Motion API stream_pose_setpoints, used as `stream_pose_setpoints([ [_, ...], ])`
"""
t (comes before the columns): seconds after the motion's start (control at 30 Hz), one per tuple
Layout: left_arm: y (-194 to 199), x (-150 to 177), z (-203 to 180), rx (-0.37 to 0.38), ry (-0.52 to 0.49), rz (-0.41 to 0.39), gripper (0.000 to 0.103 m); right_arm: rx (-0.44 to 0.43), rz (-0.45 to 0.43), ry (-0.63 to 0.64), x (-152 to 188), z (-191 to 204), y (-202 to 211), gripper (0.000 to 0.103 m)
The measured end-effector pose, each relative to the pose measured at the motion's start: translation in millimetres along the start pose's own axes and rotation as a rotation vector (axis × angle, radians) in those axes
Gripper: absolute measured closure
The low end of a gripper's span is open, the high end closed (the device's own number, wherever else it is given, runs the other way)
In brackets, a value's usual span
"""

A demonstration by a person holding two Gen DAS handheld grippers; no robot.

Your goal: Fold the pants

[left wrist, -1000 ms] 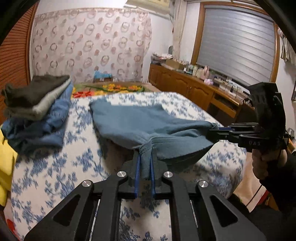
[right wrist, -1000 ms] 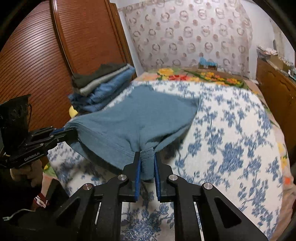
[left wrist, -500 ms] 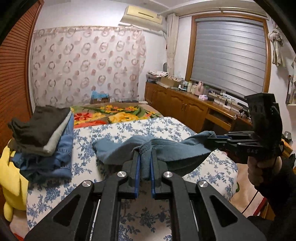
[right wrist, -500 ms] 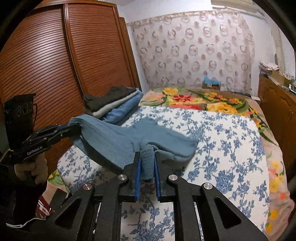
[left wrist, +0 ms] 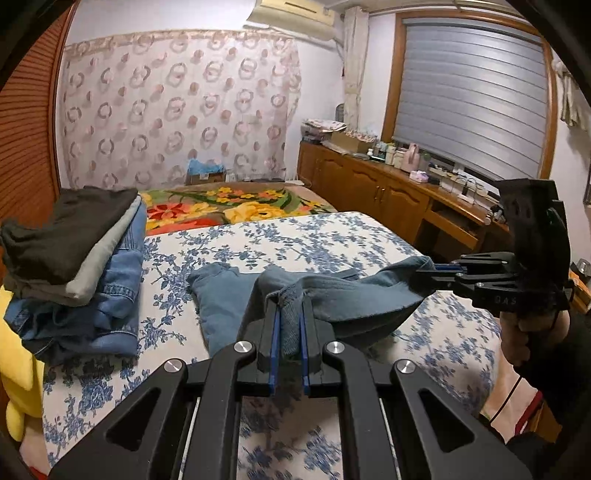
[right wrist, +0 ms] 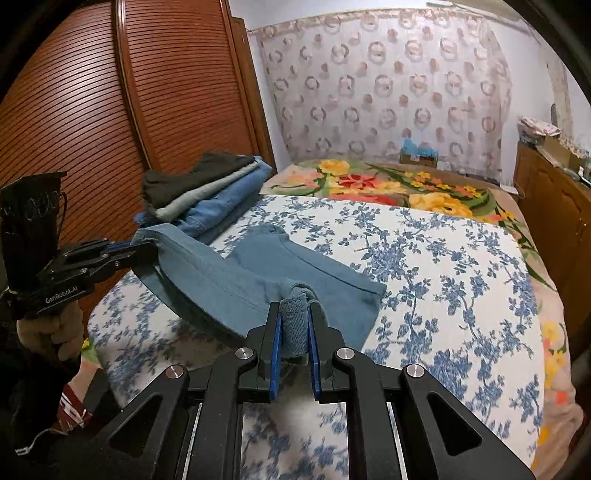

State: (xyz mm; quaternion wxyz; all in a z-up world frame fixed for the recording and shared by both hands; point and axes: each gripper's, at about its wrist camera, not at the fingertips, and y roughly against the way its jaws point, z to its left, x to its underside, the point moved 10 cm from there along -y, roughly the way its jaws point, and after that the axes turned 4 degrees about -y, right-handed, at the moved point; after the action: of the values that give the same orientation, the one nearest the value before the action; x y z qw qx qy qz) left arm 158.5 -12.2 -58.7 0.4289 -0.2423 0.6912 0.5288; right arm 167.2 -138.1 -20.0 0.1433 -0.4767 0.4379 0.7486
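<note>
Blue-grey cotton pants (left wrist: 347, 299) stretched between your grippers, left gripper (left wrist: 289, 328) and right gripper (right wrist: 294, 325) each clamped on an edge, held level above the floral bedspread (right wrist: 443, 266).

- A bed (left wrist: 295, 236) covered in a white sheet with blue flowers fills the middle of the room.
- Beyond it lies a blanket (right wrist: 399, 184) with red and yellow flowers.
- A sheer curtain (left wrist: 177, 107) with ring patterns hangs across the far wall.
- A slatted brown wardrobe door (right wrist: 85, 110) stands on one side.
- On the other side, a wooden sideboard (left wrist: 373, 188) with cluttered top runs under a window with a grey blind (left wrist: 469, 96).
- An air conditioner (left wrist: 291, 14) is mounted high on the wall.
</note>
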Motion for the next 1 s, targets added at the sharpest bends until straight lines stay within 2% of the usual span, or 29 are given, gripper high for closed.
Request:
stream_pose_setpoints([
  [0.27,-32,-6,18,-0.016,0.015,0.043,0.093,0.008,0.019,-0.003,-20,-11,-34,0.090],
  [0.77,-83,10,41,-0.041,0.043,0.150,0.093,0.001,0.098,-0.033,-22,-31,-93,0.090],
  [0.9,-89,15,46,-0.044,0.049,0.167,0.087,0.004,0.110,-0.041,-20,-34,-102,0.090],
  [1.0,-90,17,49,-0.049,0.051,0.169,0.075,0.007,0.115,-0.046,-20,-37,-106,0.090],
])
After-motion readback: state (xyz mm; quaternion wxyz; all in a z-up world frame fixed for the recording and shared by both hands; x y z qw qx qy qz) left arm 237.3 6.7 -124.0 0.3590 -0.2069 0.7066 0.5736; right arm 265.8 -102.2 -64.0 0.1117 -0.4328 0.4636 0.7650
